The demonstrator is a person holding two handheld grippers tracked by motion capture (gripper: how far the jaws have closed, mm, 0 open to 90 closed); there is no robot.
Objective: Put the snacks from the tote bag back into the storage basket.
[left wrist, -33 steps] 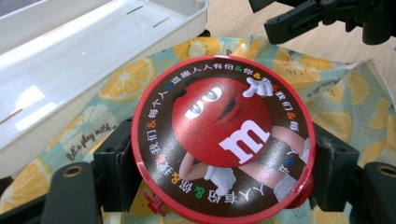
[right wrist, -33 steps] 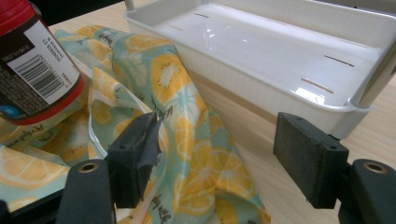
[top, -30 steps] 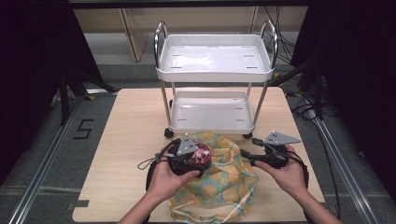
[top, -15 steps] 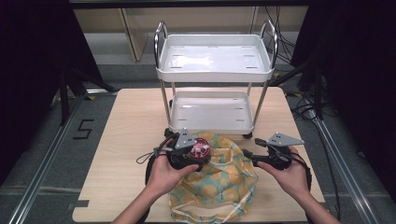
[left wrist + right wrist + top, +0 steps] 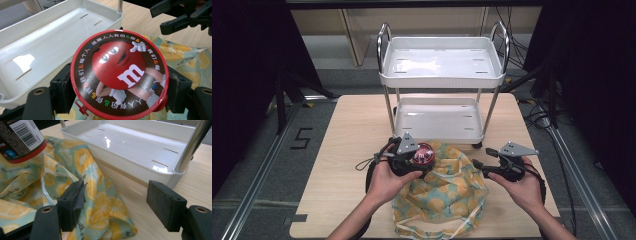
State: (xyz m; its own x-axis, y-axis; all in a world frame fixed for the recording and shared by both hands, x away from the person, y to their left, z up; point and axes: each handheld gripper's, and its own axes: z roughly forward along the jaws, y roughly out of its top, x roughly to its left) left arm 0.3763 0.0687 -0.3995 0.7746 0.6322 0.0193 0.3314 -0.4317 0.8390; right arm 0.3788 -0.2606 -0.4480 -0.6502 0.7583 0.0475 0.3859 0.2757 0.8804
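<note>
A: Item one, nearest the person: patterned cloth bag (image 5: 444, 197), lemon print, lying slack on the desk (image 5: 342, 150) at roughly 6 o'clock of the cart. Its mouth appears to face the cart.

B: Item two?

A: Left gripper (image 5: 414, 162), jaws clamped on either side of a round red-lidded candy tub (image 5: 118, 75). The tub hangs just above the bag's far-left edge, lid up and tilted slightly. In the right gripper view its barcoded side (image 5: 21, 137) sits at 10 o'clock, over the cloth.

B: And the other hand?

A: Right gripper (image 5: 479, 167), jaws standing apart with nothing between them, at the bag's 3 o'clock edge. In its own view one pad (image 5: 72, 203) rests against the fabric; the other is clear over bare desk.

B: Farthest entry?

A: White two-tier cart (image 5: 442, 70), at 12 o'clock of the bag. Lower tray (image 5: 45, 42) bare, just beyond the tub.

B: Step in hand?

A: Judged as unpacking: the tub is clear of the bag and in carry. The next move likely calls for taking it forward to 12 o'clock, over the lower tray's rim, setting it flat, then releasing.
</note>
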